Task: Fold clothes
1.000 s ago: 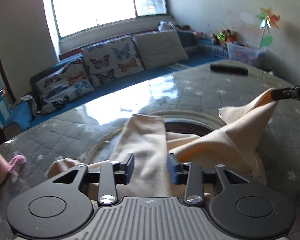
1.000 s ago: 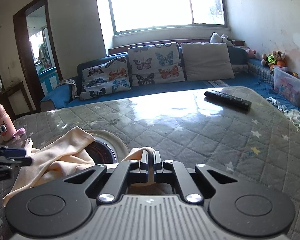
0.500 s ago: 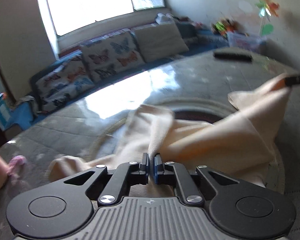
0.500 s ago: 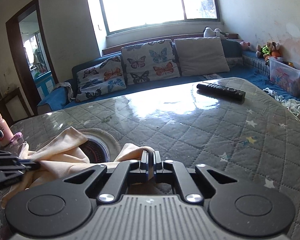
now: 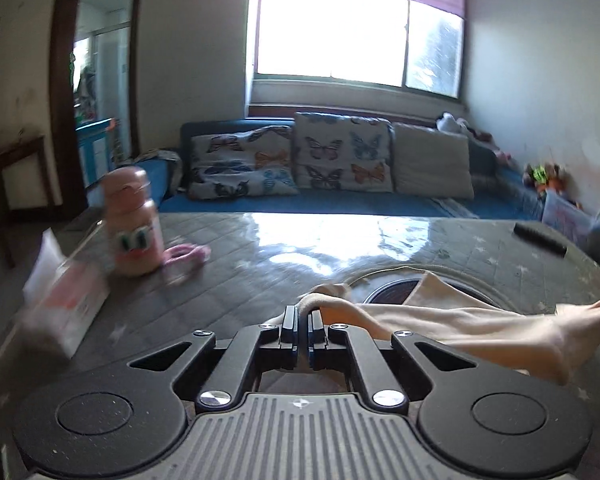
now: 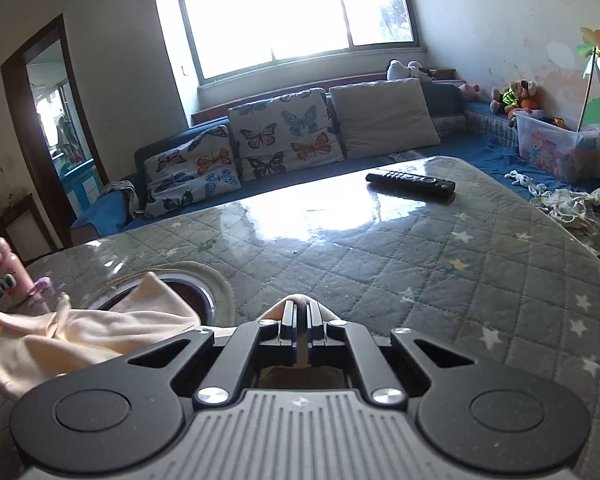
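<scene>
Cream-coloured cloth, soft and thin like a small knit garment (image 5: pixel 460 326), hangs stretched between the two sets of tongs above the desk (image 6: pixel 420 264). The left tongs (image 5: pixel 303 322) are clenched on one bunched end of it, and the right tongs (image 6: pixel 301 314) are clenched on another end, a peach-tinted fold peeping out past their tips. The middle of the garment sags in loose folds and drapes partly over a round dark opening with a pale rim (image 6: pixel 204 292) set in the desk top.

By my reading, the step in hand is the spread: the garment is gripped at two ends and drawn out, not yet laid flat and not yet folded. The next move would call for lowering both ends together so the cloth lands smooth on the flat part of the desk, away from the round opening, with even tension so no wrinkle gets trapped. Which edges of the garment are gripped I cannot tell.

The desk wears a grey quilted cover with little stars under a glossy, clear sheet that throws back the window light. A black remote (image 6: pixel 410 181) lies far across it. On the left stand a pink bottle with cartoon eyes (image 5: pixel 132 226) and a blurred tissue box (image 5: pixel 66 296), both well apart from the cloth.
</scene>
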Demonstrator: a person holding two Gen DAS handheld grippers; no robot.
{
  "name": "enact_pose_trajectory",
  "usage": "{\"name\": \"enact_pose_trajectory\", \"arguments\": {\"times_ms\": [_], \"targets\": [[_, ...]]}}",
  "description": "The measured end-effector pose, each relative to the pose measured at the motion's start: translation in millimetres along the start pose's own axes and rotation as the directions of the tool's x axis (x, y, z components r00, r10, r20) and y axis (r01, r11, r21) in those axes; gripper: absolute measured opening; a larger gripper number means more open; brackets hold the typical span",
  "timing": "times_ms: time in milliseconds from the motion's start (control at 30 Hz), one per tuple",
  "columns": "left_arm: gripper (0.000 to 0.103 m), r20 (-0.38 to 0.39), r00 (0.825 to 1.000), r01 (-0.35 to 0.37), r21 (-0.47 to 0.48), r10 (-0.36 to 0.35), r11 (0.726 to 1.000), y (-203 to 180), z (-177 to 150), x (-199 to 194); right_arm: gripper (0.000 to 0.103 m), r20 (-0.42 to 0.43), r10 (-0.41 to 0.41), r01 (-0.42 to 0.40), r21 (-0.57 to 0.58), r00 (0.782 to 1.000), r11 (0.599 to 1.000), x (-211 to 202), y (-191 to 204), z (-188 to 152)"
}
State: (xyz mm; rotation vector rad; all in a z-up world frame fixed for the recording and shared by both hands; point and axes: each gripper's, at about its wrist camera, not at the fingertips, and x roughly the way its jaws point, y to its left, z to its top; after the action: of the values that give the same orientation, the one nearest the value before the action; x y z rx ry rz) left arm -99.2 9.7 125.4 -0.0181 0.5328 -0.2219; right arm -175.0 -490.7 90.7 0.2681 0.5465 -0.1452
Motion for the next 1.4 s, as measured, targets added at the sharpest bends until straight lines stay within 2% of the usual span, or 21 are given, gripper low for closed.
{"name": "enact_pose_trajectory", "arguments": {"times_ms": [67, 133, 200, 333, 400, 467, 500, 700, 800, 1000, 1100, 1167, 1300, 1400], "targets": [[0.005, -0.014, 1.000, 0.010, -0.049, -0.010, 0.999, 11.7, -3.7, -12.6, 0.004, 0.004, 0.009, -0.009, 0.000, 1.000, 1.000, -11.6, 0.9, -1.3], [0.005, -0.042, 0.999, 0.008, -0.054, -0.011, 0.998, 17.7, -4.6, -14.4, 0.004, 0.006, 0.025, -0.025, -0.016, 1.000, 1.000, -23.3, 5.9, -2.0], [0.006, -0.077, 0.997, 0.002, -0.057, -0.006, 0.998, 21.5, -8.2, -12.3, 0.004, 0.002, 0.005, -0.005, -0.047, 1.000, 0.999, -23.4, 11.0, -3.5], [0.010, -0.124, 0.992, -0.037, -0.048, 0.031, 0.998, 22.8, -23.7, -4.8, 0.007, -0.066, -0.030, 0.026, -0.055, 0.997, 0.998, -11.1, 8.3, -14.0], [0.018, -0.134, 0.990, -0.047, -0.043, 0.041, 0.998, 23.5, -32.8, -4.1, 0.011, -0.080, -0.047, 0.043, -0.051, 0.996, 0.998, -8.8, 4.2, -18.0], [0.040, -0.140, 0.989, -0.049, -0.014, 0.047, 0.999, 20.8, -41.2, -7.4, 0.013, -0.088, -0.049, 0.045, -0.039, 0.995, 0.998, -11.9, -2.1, -20.1], [0.045, -0.140, 0.989, -0.054, 0.010, 0.055, 0.998, 17.7, -45.4, -10.9, 0.013, -0.089, -0.048, 0.045, -0.042, 0.995, 0.998, -14.3, -3.8, -20.6], [0.051, -0.141, 0.988, -0.050, 0.103, 0.064, 0.993, 1.7, -63.2, -38.4, 0.015, -0.080, -0.033, 0.023, -0.125, 0.996, 0.992, -32.7, 3.4, -18.8], [0.056, -0.112, 0.993, -0.018, 0.130, 0.033, 0.991, -7.3, -65.7, -57.6, 0.018, -0.082, 0.000, -0.014, -0.176, 0.997, 0.984, -41.6, 14.3, -16.1], [0.056, -0.122, 0.989, 0.105, 0.199, -0.081, 0.974, -40.0, -67.2, -72.5, 0.019, -0.104, 0.066, -0.093, -0.277, 0.992, 0.956, -56.4, 39.0, -8.6], [0.056, -0.120, 0.983, 0.157, 0.189, -0.136, 0.969, -50.2, -57.6, -63.2, 0.019, -0.109, 0.082, -0.112, -0.311, 0.991, 0.944, -56.9, 48.5, -1.7], [0.056, -0.099, 0.988, 0.135, 0.190, -0.118, 0.972, -53.4, -45.8, -49.3, 0.019, -0.118, 0.091, -0.125, -0.322, 0.989, 0.939, -49.9, 54.4, 1.6], [0.057, -0.090, 0.992, 0.096, 0.123, -0.085, 0.988, -48.5, -12.2, -11.8, 0.019, -0.169, 0.124, -0.175, -0.335, 0.978, 0.926, -15.5, 72.7, 8.1], [0.064, -0.091, 0.994, 0.072, 0.090, -0.063, 0.993, -41.0, 14.2, 19.4, 0.019, -0.196, 0.148, -0.210, -0.348, 0.969, 0.914, 12.6, 89.7, 14.3]]}}
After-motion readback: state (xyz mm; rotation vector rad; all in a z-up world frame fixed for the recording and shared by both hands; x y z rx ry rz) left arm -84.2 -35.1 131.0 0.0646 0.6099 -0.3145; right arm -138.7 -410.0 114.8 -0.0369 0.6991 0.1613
